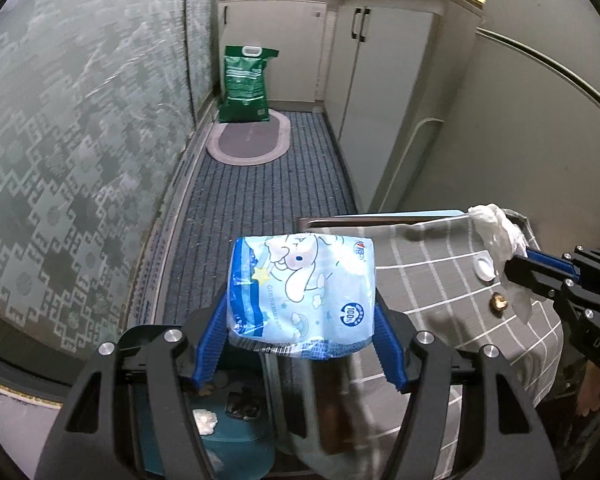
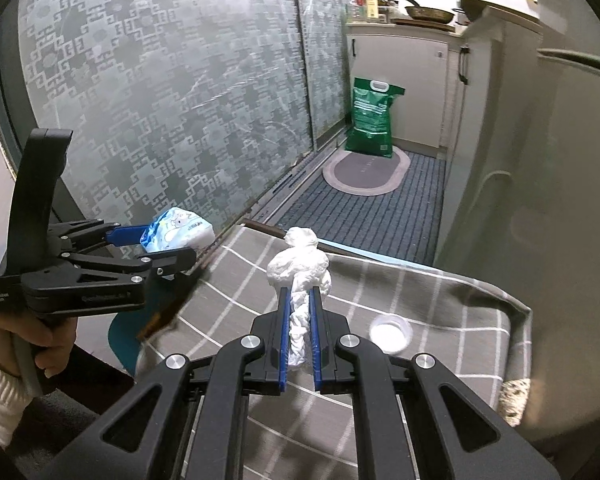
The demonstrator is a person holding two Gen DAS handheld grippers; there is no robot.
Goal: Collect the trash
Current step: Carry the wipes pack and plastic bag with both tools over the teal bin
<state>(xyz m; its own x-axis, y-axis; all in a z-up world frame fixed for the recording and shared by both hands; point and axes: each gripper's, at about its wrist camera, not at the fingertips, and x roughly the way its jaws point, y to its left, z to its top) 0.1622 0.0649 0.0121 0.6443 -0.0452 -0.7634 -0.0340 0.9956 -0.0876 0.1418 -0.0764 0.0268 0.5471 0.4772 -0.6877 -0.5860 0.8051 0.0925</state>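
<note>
My left gripper (image 1: 300, 320) is shut on a light blue tissue pack (image 1: 302, 288) printed with a cartoon dog, its blue pads pressing both sides. The pack hangs past the left edge of a table under a grey checked cloth (image 1: 440, 284). From the right wrist view the same pack (image 2: 178, 232) and left gripper (image 2: 172, 246) show at the left, held by a hand in a white sleeve. My right gripper (image 2: 300, 296) is shut on a crumpled white tissue (image 2: 300, 268), which sticks out above the fingertips over the cloth (image 2: 420, 300). That tissue (image 1: 498, 232) and right gripper (image 1: 516, 266) appear at the left view's right side.
A small white cap (image 2: 390, 332) lies on the cloth. A teal bin (image 1: 220, 440) with scraps sits below the left gripper. Beyond lie a striped floor mat (image 1: 260, 184), an oval rug (image 1: 248, 140), a green sack (image 1: 246, 84), white cabinets (image 1: 380, 72) and a patterned glass door (image 1: 80, 140).
</note>
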